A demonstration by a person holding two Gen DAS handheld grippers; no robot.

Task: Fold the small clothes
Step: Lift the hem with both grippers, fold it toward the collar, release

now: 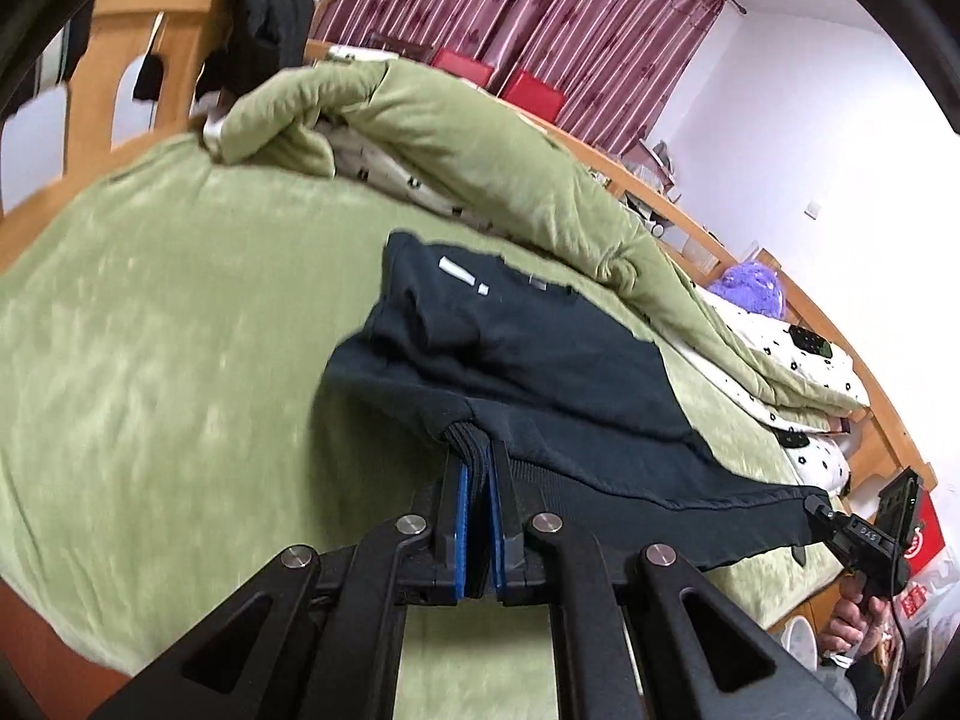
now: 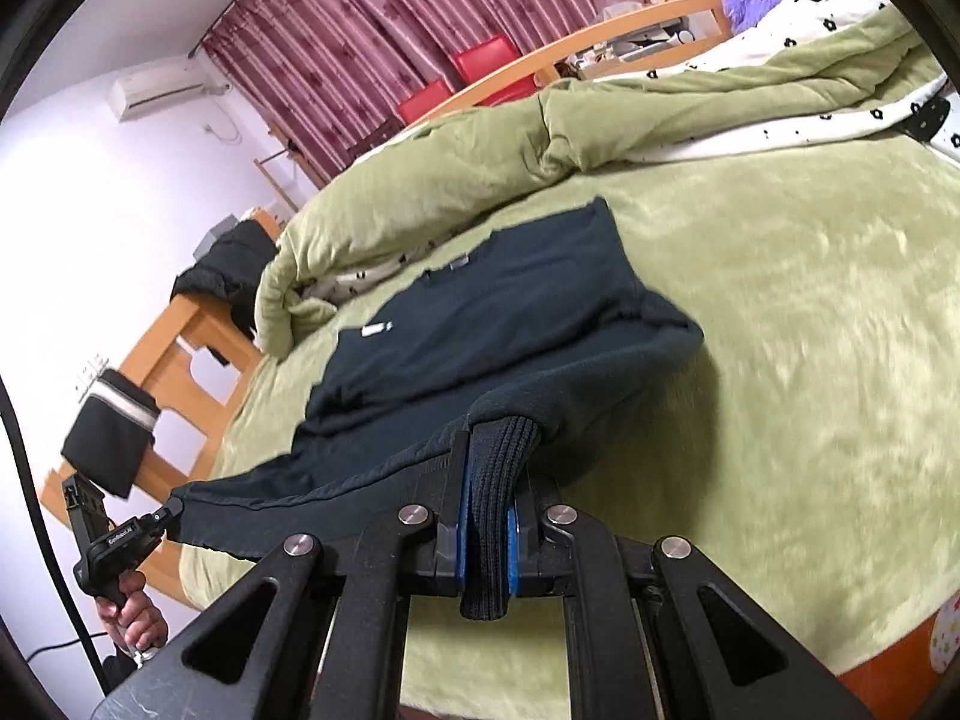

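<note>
A dark navy sweatshirt (image 1: 540, 348) lies on the green bed cover (image 1: 150, 330), its sleeves folded over its body and its collar pointing away. My left gripper (image 1: 477, 462) is shut on the ribbed hem at one bottom corner. My right gripper (image 2: 489, 468) is shut on the ribbed hem at the other bottom corner of the sweatshirt (image 2: 480, 312). The hem stretches between the two and is lifted off the bed. Each gripper shows in the other's view, the right gripper (image 1: 810, 507) at the right and the left gripper (image 2: 174, 507) at the left.
A bunched green quilt (image 1: 456, 138) with a white patterned lining lies along the far side, right behind the collar. The wooden bed frame (image 1: 138, 54) carries dark clothes. Green bed cover (image 2: 810, 330) spreads to the sides. Red curtains (image 2: 360, 42) hang behind.
</note>
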